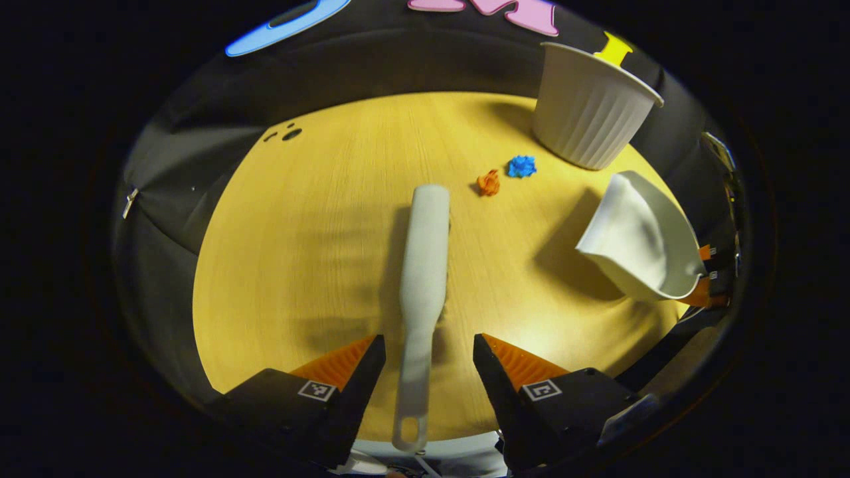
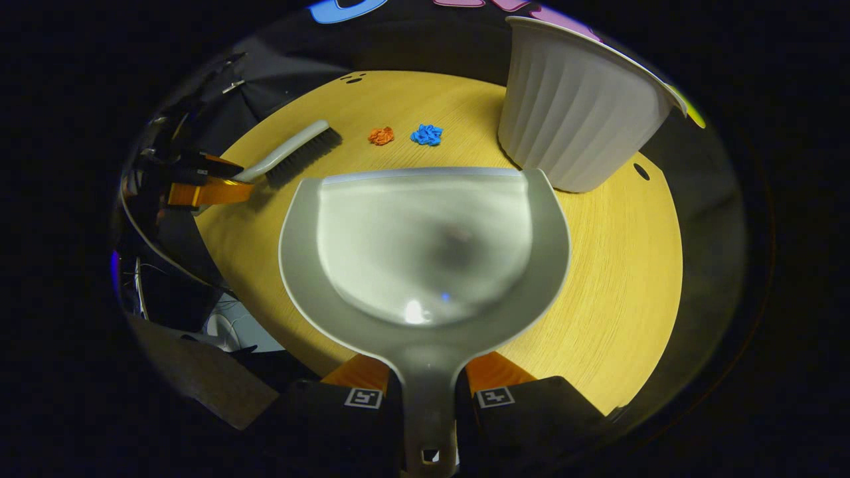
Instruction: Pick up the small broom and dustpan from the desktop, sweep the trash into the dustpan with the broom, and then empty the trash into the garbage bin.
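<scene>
Broom (image 1: 424, 265) bristles hidden underneath; dustpan (image 2: 425, 259) handle end cut off at bottom edge.

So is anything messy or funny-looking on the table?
Just two crumpled scraps, an orange one and a blue one, lying loose on the table near the upright bin. Nothing looks spilled, tipped or broken.

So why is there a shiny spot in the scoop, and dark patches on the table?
Right gripper view: overhead light glares off the glossy dustpan. Left gripper view: the broom and dustpan block that light, casting shadows to their left on the table; fisheye bends its edge.
</scene>
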`<state>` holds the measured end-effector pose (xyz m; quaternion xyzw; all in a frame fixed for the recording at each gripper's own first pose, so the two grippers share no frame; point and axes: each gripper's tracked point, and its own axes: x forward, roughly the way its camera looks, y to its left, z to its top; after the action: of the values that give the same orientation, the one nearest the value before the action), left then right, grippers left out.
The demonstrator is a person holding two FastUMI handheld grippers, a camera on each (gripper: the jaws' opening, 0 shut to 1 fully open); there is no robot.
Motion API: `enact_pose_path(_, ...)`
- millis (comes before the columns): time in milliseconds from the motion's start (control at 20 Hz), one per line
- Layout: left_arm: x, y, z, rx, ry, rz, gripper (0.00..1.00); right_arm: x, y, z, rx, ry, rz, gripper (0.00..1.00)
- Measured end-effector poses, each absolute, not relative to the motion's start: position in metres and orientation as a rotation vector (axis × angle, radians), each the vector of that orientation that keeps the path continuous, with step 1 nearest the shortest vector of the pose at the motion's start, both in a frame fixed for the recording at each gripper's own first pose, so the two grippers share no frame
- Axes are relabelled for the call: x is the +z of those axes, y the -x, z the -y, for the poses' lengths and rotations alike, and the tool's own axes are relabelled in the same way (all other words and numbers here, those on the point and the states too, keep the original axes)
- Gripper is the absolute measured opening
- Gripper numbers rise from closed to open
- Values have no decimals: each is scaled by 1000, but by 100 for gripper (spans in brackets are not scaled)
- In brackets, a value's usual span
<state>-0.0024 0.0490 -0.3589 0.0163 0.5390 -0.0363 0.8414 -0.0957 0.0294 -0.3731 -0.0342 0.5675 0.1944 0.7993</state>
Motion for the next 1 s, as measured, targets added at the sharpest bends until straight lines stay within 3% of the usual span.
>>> enact_pose_path(500,-396,-11,-47,-92,-34,-1261,56,-377,94,-30,430,79,-1257,36)
enact_pose_path(600,-393,-10,-48,-85,-43,-1261,46,-377,95,-30,450,104,-1271,41)
enact_pose_path(650,-393,-13,-50,-66,-43,-1265,30,-378,97,-29,462,119,-1290,36)
enact_pose_path(700,-389,-22,-52,-35,-46,-1251,27,-377,100,-28,469,142,-1332,36)
enact_pose_path(750,-383,-33,-53,-25,-55,-1220,30,-374,101,-28,478,162,-1359,36)
enact_pose_path(800,-380,-47,-53,-22,-67,-1195,26,-371,101,-28,496,181,-1377,36)
enact_pose_path(1000,-364,-115,-49,-78,-181,-1124,26,-368,85,-39,559,191,-1403,36)
